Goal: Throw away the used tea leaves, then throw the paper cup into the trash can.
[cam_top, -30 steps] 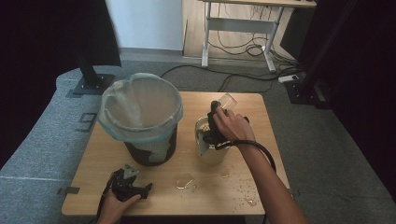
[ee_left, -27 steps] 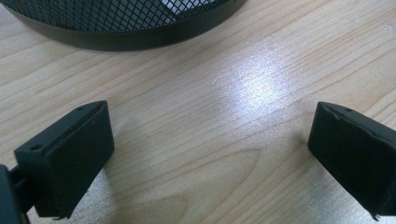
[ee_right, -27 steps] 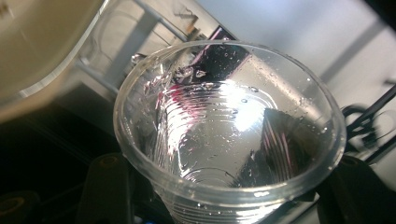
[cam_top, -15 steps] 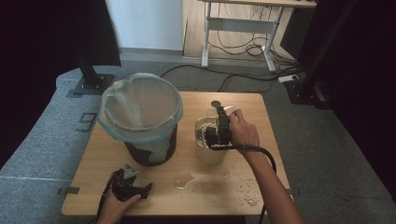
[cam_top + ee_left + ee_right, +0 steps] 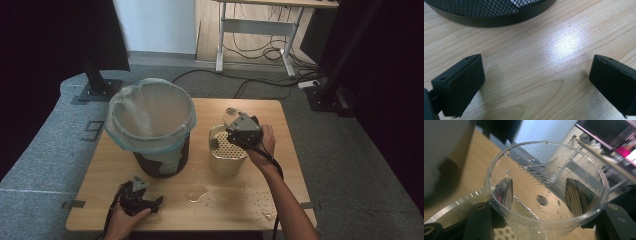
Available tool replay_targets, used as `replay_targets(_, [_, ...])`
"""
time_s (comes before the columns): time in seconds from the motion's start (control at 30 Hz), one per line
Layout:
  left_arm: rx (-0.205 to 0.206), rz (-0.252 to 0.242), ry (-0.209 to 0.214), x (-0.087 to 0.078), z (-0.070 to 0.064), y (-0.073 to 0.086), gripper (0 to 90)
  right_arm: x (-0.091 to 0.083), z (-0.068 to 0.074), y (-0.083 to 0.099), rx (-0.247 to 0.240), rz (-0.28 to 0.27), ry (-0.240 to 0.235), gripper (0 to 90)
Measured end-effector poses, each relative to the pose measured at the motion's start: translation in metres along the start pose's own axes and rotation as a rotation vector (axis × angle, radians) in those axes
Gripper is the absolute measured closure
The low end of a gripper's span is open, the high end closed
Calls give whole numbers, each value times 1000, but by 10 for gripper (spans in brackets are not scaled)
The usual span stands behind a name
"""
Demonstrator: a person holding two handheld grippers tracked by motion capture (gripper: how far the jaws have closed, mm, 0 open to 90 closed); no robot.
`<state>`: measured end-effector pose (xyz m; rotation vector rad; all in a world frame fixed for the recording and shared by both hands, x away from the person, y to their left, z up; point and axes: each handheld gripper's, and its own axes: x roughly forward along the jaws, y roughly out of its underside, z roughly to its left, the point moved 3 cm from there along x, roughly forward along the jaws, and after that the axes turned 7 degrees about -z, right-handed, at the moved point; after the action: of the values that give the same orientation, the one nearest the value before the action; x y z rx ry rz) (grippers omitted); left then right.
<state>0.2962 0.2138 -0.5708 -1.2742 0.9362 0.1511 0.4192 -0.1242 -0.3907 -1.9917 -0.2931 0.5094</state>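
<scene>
- Right gripper (image 5: pixel 235 125), centre-right of the high view, hovers over the tin (image 5: pixel 227 159) with a clear cup (image 5: pixel 546 187) clamped between its jaws; jaws pressed on the cup's sides, seen through the wall in the right gripper view.
- Cup lies tipped, mouth pointing up-frame away from the person. Judging by this, held over the tin so drips fall onto its perforated insert (image 5: pixel 229 146).
- Cup look: transparent plastic, ribbed wall, thin rolled rim, droplets clinging inside and one on the top rim. Looks empty bar the wet film; light and slippery, likely to flex under squeeze.
- In the high view the cup (image 5: pixel 231 116) shows as a pale blur just above the gripper, over the tin's far edge.
- Left gripper (image 5: pixel 139 199), lower left of the high view, rests low on the table (image 5: pixel 280 120); probably parked out of the way.
- Left gripper view: jaws wide apart, nothing between, just bare wood grain with a glare patch.
- Bin (image 5: pixel 152 130) with a clear liner stands left of centre, just beside the tin, not clearly touching; its black mesh base (image 5: pixel 491 12) fills the top of the left gripper view.
- Spill (image 5: pixel 198 194) and scattered drops (image 5: pixel 257 200) on the wood in front of the tin, lower centre.
</scene>
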Motion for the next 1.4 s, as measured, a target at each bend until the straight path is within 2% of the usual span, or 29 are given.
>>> replay_targets(0.1, [0, -1, 0, 0, 0, 0, 0, -3, -4, -3, 106, -41, -21, 401])
replay_targets(0.23, [3, 5, 1, -1, 0, 0, 0, -7, -6, -13, 175, -92, -41, 398])
replay_targets(0.3, [2, 5, 1, -1, 0, 0, 0, -10, -6, -24, 196, -125, -50, 396])
replay_targets(0.43, [0, 0, 1, 0, -1, 0, 0, -15, 0, -62, 239, -216, -104, 388])
replay_targets(0.5, [2, 3, 3, 0, -1, 0, 0, -15, 7, -88, 247, -256, -140, 385])
replay_targets(0.67, [3, 2, 5, 0, -1, 0, 0, -9, 31, -145, 221, -325, -210, 370])
replay_targets(0.73, [4, 1, 7, 0, -1, 0, 0, -1, 46, -167, 208, -335, -252, 359])
replay_targets(0.83, [7, 2, 9, 0, -1, 0, 0, 14, 65, -184, 189, -318, -292, 345])
replay_targets(0.9, [8, 2, 10, 0, -1, 0, 0, 28, 79, -190, 185, -295, -321, 304])
replay_targets(0.97, [9, 3, 12, 0, -1, 0, 0, 46, 93, -192, 199, -247, -360, 215])
replay_targets(1.1, [12, 3, 15, -1, -2, 0, 0, 68, 108, -189, 211, -182, -370, 153])
replay_targets(1.23, [15, 3, 18, -1, -2, 0, 0, 68, 107, -184, 212, -181, -359, 150])
replay_targets(1.4, [15, 3, 18, -1, -2, 0, 0, 51, 93, -174, 195, -195, -334, 159])
